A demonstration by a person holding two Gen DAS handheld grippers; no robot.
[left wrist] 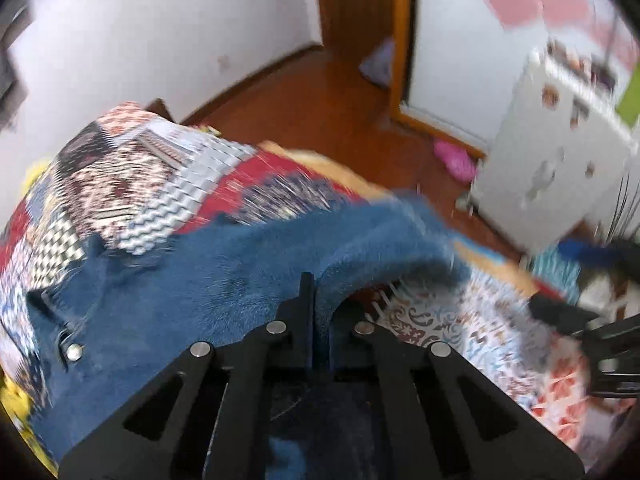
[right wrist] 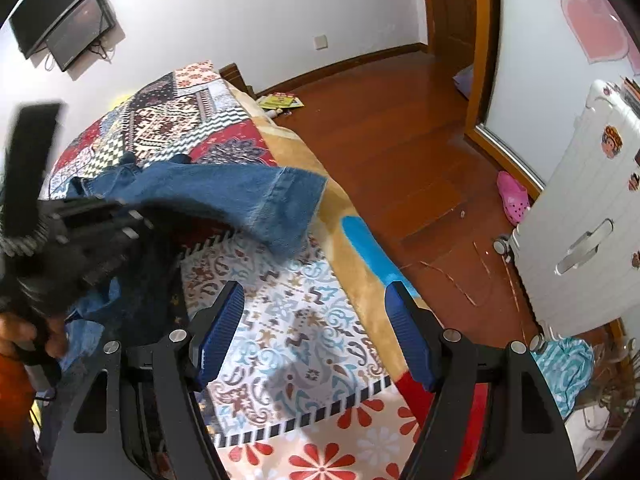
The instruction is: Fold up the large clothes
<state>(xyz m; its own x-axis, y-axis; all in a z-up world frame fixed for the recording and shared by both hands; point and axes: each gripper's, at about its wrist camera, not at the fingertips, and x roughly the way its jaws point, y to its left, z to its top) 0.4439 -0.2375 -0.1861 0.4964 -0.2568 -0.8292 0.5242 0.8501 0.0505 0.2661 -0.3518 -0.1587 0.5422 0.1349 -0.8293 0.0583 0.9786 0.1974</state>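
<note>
A pair of blue jeans point(left wrist: 192, 280) lies on the patchwork bedspread point(left wrist: 132, 168). My left gripper point(left wrist: 316, 300) is shut on the denim and lifts a fold of it off the bed. In the right wrist view the jeans point(right wrist: 240, 192) hang from that left gripper point(right wrist: 92, 236) at the left, with a leg hem spread toward the bed's edge. My right gripper point(right wrist: 316, 320) is open and empty above the bedspread point(right wrist: 296, 344), to the right of the jeans. It also shows blurred at the right edge of the left wrist view point(left wrist: 592, 328).
The bed's tan edge point(right wrist: 360, 264) drops to a wooden floor point(right wrist: 400, 140). A white suitcase point(right wrist: 580, 220) stands at the right, with a pink shoe point(right wrist: 512, 196) beside it. A TV point(right wrist: 68, 20) hangs on the wall. A doorway point(right wrist: 460, 20) is behind.
</note>
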